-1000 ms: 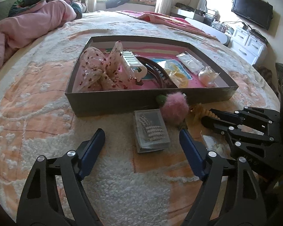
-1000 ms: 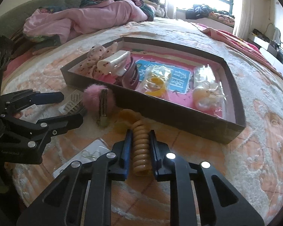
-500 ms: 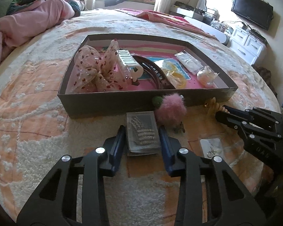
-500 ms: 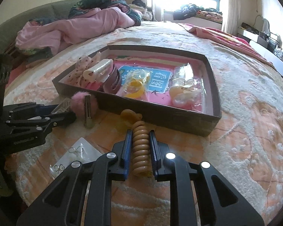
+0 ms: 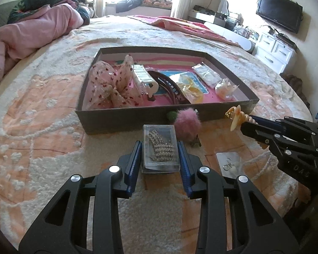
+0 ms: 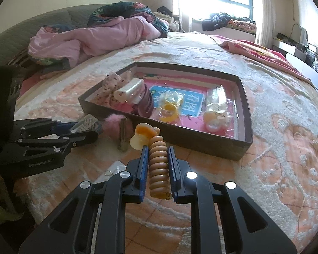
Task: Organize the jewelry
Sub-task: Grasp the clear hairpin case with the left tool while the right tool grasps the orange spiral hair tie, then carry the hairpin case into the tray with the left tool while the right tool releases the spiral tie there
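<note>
A clear plastic case [image 5: 160, 148] with a sparkly rhinestone piece inside is clamped between the blue pads of the left gripper [image 5: 160, 146], on the bedspread [image 5: 42, 127] just in front of the near wall of the shallow dark box [image 5: 120, 116]. A coiled amber hair tie [image 6: 158, 165] with a pale ornament at its far end is pinched tight in the right gripper [image 6: 158, 163], which is held clear of the bedspread near the box's near wall. A pink pompom [image 5: 187, 122] is seen against that near wall, between the two tools. A small flat packet with earrings [image 5: 228, 163] lies on the bedspread towards the near edge. Inside the box, a dotted bow [image 5: 108, 89], a white claw clip [image 5: 143, 78], a dark headband [image 5: 169, 86] and bagged pieces are laid out.
</note>
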Action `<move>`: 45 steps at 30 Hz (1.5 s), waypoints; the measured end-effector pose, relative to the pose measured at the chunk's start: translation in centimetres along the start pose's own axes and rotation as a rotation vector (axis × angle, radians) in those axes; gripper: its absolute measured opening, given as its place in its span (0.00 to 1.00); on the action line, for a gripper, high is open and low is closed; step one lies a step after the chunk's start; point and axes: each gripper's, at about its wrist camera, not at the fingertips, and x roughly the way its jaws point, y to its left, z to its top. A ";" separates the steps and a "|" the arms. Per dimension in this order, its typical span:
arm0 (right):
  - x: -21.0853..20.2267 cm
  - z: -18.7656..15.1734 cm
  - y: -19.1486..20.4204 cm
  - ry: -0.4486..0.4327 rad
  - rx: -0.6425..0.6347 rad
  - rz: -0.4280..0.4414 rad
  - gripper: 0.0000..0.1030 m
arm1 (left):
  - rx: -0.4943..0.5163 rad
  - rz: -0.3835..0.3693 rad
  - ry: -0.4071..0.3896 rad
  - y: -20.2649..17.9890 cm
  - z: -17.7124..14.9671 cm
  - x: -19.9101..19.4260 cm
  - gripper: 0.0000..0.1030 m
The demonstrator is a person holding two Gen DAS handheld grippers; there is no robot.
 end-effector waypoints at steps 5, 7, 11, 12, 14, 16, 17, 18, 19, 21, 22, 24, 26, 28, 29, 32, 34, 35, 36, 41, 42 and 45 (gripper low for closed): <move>-0.2 0.4 0.4 -0.011 -0.002 0.008 0.17 | -0.012 0.008 -0.027 0.4 0.4 -1.0 0.25; -0.3 0.6 0.4 -0.017 -0.003 0.008 0.17 | -0.017 0.010 -0.037 0.6 0.7 -1.3 0.25; -0.5 1.1 0.4 -0.030 -0.003 0.008 0.17 | -0.018 0.009 -0.052 0.5 1.2 -1.6 0.25; -0.6 1.2 0.4 -0.033 -0.003 0.007 0.17 | -0.017 0.007 -0.054 0.5 1.3 -1.7 0.25; -0.7 1.5 0.3 -0.041 -0.003 0.004 0.17 | -0.015 0.004 -0.057 0.4 1.5 -1.7 0.25; -0.8 1.8 0.1 -0.048 -0.002 0.001 0.17 | -0.011 0.000 -0.060 0.2 1.7 -1.6 0.25; -0.8 1.9 0.0 -0.051 0.000 0.000 0.17 | -0.010 -0.002 -0.061 0.0 1.9 -1.5 0.25; -0.8 2.1 -0.2 -0.055 0.002 -0.004 0.17 | -0.007 -0.004 -0.064 -0.2 2.1 -1.4 0.25; -0.9 2.2 -0.3 -0.058 0.005 -0.006 0.17 | -0.003 -0.007 -0.065 -0.4 2.3 -1.3 0.25; -0.9 2.4 -0.7 -0.063 0.013 -0.011 0.17 | 0.006 -0.011 -0.066 -0.8 2.6 -1.1 0.25; -1.0 2.6 -1.0 -0.066 0.018 -0.014 0.17 | 0.012 -0.013 -0.068 -1.1 2.9 -1.0 0.25; -1.0 2.9 -1.4 -0.073 0.026 -0.018 0.17 | 0.020 -0.017 -0.072 -1.7 3.3 -0.8 0.25; -1.1 3.3 -2.0 -0.082 0.035 -0.025 0.17 | 0.028 -0.021 -0.072 -2.1 3.7 -0.5 0.25; -1.1 3.7 -2.5 -0.090 0.044 -0.031 0.17 | 0.035 -0.025 -0.071 -2.5 4.2 -0.1 0.25; -1.1 3.8 -2.7 -0.094 0.048 -0.032 0.17 | 0.037 -0.027 -0.070 -2.7 4.4 0.0 0.25; -1.2 4.4 -3.6 -0.108 0.059 -0.037 0.17 | 0.049 -0.029 -0.069 -3.4 5.1 0.6 0.25; -1.1 4.8 -4.2 -0.114 0.069 -0.040 0.17 | 0.052 -0.030 -0.067 -3.6 5.4 1.0 0.25; -1.0 4.9 -4.4 -0.116 0.071 -0.043 0.17 | 0.054 -0.032 -0.065 -3.8 5.6 1.3 0.25; -0.9 5.1 -4.6 -0.118 0.075 -0.047 0.17 | 0.056 -0.034 -0.063 -4.0 5.8 1.5 0.25; -0.4 5.7 -5.9 -0.125 0.094 -0.057 0.17 | 0.073 -0.037 -0.055 -4.9 6.4 2.4 0.25; -0.2 5.8 -6.2 -0.126 0.100 -0.060 0.17 | 0.076 -0.038 -0.054 -5.0 6.5 2.5 0.25; 0.1 6.0 -7.1 -0.130 0.117 -0.065 0.17 | 0.085 -0.041 -0.052 -5.7 6.9 2.9 0.25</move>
